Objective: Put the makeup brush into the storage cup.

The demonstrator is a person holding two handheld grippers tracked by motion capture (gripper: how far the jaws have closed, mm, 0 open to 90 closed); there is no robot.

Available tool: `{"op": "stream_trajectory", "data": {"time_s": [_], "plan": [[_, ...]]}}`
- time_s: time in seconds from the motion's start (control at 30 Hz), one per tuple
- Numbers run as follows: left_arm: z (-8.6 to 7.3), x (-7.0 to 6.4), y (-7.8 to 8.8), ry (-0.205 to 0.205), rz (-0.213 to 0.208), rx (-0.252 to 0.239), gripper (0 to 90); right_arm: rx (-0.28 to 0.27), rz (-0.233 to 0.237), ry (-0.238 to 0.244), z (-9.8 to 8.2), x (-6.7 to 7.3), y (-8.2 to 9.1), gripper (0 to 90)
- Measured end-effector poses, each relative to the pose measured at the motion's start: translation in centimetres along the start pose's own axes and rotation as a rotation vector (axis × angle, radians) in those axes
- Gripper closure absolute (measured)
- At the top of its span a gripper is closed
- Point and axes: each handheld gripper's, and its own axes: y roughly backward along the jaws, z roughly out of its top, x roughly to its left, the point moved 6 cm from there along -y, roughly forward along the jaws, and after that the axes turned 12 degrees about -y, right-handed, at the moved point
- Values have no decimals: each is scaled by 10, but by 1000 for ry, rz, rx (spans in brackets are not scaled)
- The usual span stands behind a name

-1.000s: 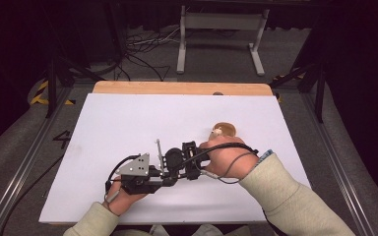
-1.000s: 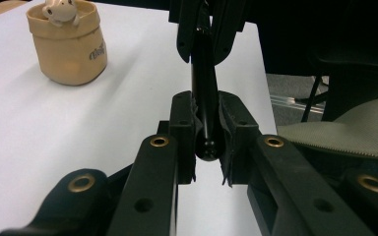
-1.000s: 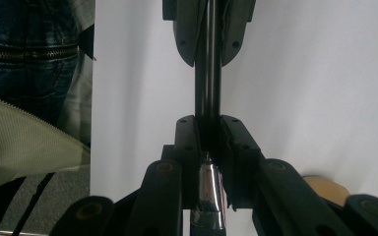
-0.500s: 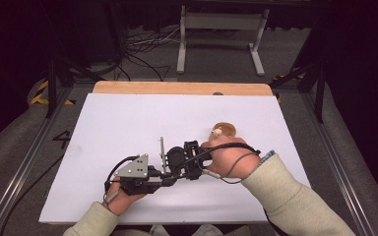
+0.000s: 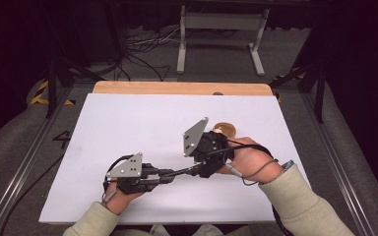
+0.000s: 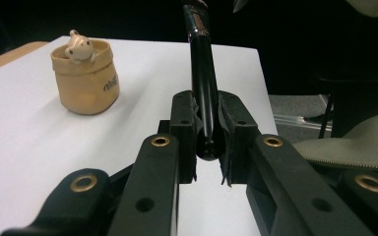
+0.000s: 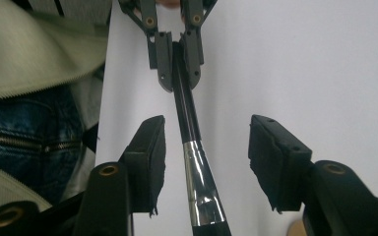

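The white counter [image 5: 128,128] is spreading across most of the high view, with a wooden strip along its far edge. The person's forearms are coming in from the bottom, each hand carrying a gripper. The right gripper [image 5: 202,164] is sitting right of centre, its grey plate tilted up; its jaws are standing wide apart on either side of the brush, touching nothing, as the right gripper view is showing. The left gripper [image 5: 170,173] is lying lower and to the left, pointing toward the right one; its jaws are closed tight on the black handle end of the brush [image 6: 200,78].

The brush is hanging above the counter between the two grippers, held at its butt end, with its silver ferrule [image 7: 200,184] running between the right gripper's open jaws. A small tan pot with a little figure on its rim [image 6: 84,76] is standing near the right hand, well apart from the brush.

The brush is looking light, stiff and glossy, so probably slippery; the plain black shaft just beside the ferrule seems the safest place to pinch, leaving the bristles alone.

Compared with a second ago, the right gripper has rolled, lifting its plate, and the brush has swung from pointing up-counter to lying across between the hands.
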Motion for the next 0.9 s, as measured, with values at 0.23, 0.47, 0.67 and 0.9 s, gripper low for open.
{"op": "stream_trajectory", "data": {"time_s": [0.23,0.47,0.67,0.9], "plan": [[-1,0,2,-25,8,-16,795,-165,19,-79,-17,-7,13,437],[0,-1,3,-63,18,-16,795,-225,55,-155,-34,-14,15,401],[-1,-2,3,-76,18,-19,795,-252,82,-190,-46,-15,11,402],[0,-2,3,-73,11,-29,794,-274,99,-201,-52,-12,4,409]]}}
